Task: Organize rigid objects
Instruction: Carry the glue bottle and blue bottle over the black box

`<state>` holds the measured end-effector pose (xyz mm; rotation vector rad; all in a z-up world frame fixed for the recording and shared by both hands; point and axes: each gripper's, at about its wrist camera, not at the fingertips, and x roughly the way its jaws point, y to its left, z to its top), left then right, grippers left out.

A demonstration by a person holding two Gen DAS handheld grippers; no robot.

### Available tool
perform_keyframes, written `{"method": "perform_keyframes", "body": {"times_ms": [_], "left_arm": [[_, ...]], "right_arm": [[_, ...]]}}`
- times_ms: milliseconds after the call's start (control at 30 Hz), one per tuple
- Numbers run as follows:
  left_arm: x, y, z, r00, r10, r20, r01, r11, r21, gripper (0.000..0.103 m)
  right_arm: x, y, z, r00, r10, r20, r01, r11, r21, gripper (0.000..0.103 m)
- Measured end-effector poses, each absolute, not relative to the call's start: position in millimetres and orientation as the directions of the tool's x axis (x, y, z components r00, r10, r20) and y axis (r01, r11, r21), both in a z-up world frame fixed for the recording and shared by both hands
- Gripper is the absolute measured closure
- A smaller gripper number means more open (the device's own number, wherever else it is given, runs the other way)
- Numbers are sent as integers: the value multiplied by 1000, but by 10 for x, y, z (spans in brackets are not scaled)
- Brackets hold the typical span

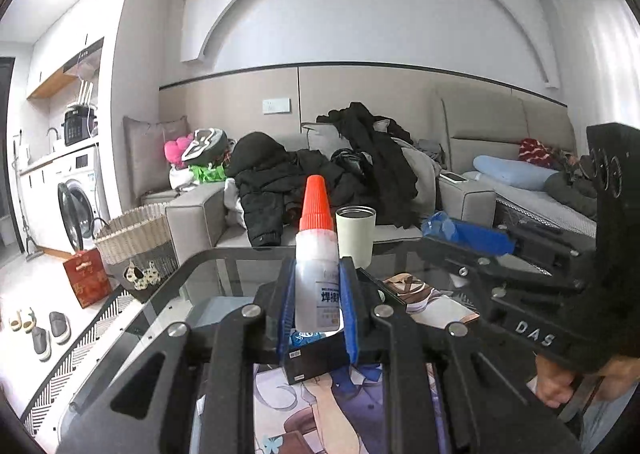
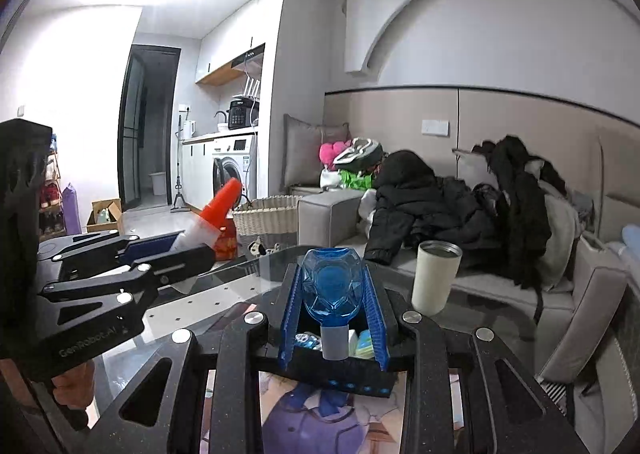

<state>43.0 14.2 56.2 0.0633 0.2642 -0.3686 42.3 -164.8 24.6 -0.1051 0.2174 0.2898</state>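
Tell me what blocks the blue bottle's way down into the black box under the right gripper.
Nothing visible does: the blue bottle, held in the right gripper, hangs directly over the open black box; small items already lie inside it.

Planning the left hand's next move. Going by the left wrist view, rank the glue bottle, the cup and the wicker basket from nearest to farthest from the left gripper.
1. Glue bottle: clamped upright between the left gripper fingers.
2. Cup: just beyond, slightly right, on the glass table.
3. Wicker basket: farthest, on the floor off to the left.
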Motion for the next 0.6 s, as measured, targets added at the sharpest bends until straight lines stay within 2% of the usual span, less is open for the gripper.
{"method": "perform_keyframes", "body": {"times_ms": [200,467,600], "left_arm": [[593,102,569,896,-345,-280,355,935,-13,84],[921,83,700,917,-336,-216,334,941,-46,84],[1090,89,738,919,-332,-212,322,943,-80,84]], "right_arm": [[638,-1557,322,931,271,-246,-289,956,-43,73],[1033,-1526,477,942,260,-213,-268,964,-9,73],[1254,-1546,553,956,228,-182,-231,973,10,73]]}}
